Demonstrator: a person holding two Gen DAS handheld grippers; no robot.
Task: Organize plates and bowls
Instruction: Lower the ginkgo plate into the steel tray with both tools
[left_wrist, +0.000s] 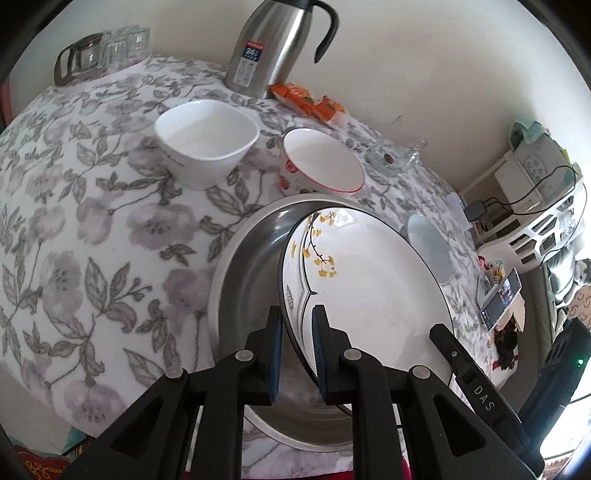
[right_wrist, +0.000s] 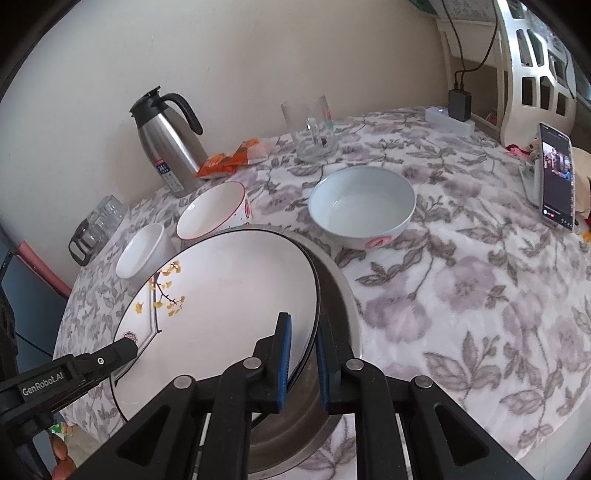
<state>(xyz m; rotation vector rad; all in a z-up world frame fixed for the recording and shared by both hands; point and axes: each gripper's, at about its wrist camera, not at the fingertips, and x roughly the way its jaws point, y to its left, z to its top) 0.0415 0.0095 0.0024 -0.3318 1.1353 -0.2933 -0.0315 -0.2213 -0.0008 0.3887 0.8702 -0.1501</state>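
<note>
A white plate with yellow flowers and a dark rim (left_wrist: 369, 280) (right_wrist: 229, 295) is held tilted over a steel pan (left_wrist: 251, 280) (right_wrist: 332, 295). My left gripper (left_wrist: 298, 350) is shut on the plate's left rim. My right gripper (right_wrist: 304, 362) is shut on its right rim. A square white bowl (left_wrist: 205, 142) (right_wrist: 142, 254) and a red-rimmed bowl (left_wrist: 321, 164) (right_wrist: 214, 210) stand behind the pan. A pale blue bowl (right_wrist: 362, 205) (left_wrist: 430, 247) stands to the right.
A steel thermos jug (left_wrist: 273, 40) (right_wrist: 168, 140), orange snack packets (left_wrist: 306, 99) (right_wrist: 231, 158) and a glass mug (right_wrist: 314, 127) stand near the wall. Glassware (left_wrist: 99, 51) sits at the far left. A phone on a stand (right_wrist: 556, 177) is at the right edge.
</note>
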